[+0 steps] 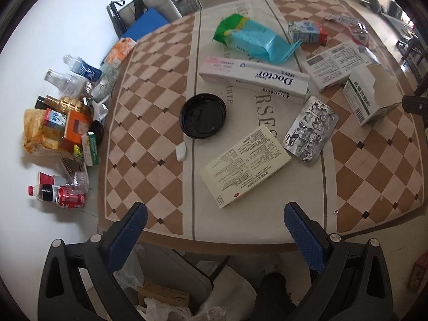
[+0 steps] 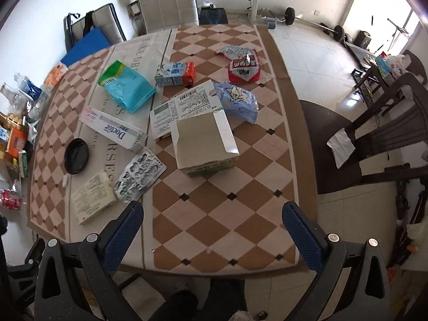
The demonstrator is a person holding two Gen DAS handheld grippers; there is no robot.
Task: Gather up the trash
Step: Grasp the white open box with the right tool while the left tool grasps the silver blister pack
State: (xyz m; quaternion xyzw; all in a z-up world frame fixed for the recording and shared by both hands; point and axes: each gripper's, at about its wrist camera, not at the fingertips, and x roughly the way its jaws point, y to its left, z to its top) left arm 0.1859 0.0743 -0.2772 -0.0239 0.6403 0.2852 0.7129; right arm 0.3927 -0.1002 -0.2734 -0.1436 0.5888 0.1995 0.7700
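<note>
Trash lies on a checkered tablecloth [image 1: 149,99]. In the left wrist view: a black cup lid [image 1: 203,114], a cream medicine box [image 1: 247,165], a foil blister sheet [image 1: 310,130], a white "Doctor" toothpaste box [image 1: 254,79], a teal wrapper [image 1: 254,38], a torn carton [image 1: 371,97]. My left gripper [image 1: 215,230] is open and empty above the table's near edge. In the right wrist view my right gripper [image 2: 212,230] is open and empty, nearer than the open cardboard carton [image 2: 204,144], the blister sheet [image 2: 140,178] and the cream box [image 2: 92,198].
A bin with bags and cardboard [image 1: 165,291] sits under the near table edge. Bottles, cans and boxes are piled on the floor [image 1: 61,125] at the left. A milk carton [image 2: 175,74], red snack bag [image 2: 244,69] and blue bag [image 2: 238,100] lie farther back. Dark chairs [image 2: 374,139] stand right.
</note>
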